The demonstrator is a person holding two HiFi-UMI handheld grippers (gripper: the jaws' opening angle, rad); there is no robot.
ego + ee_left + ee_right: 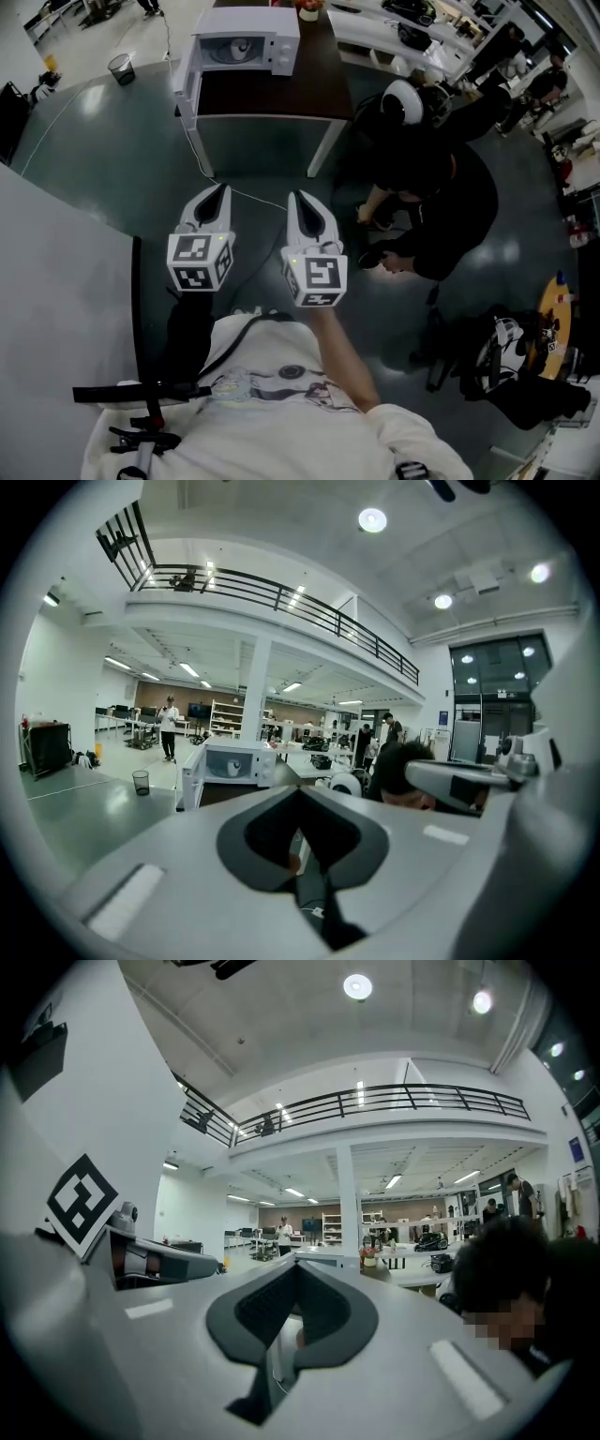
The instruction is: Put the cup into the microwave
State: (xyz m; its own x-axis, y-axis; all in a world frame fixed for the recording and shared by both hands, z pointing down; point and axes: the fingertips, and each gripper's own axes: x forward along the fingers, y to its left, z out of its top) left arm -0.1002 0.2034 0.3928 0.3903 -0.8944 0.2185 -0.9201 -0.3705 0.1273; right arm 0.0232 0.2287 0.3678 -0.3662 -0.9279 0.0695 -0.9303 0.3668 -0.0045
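At the far end of the dark table, the microwave stands w/ its door swung open to the left. The cup is only a small pale blob inside the cavity, too tiny to confirm. The table's far edge is cut off by the frame. Left gripper & right gripper hang side by side, well short of the table, both w/ jaws pressed together and nothing btw them.
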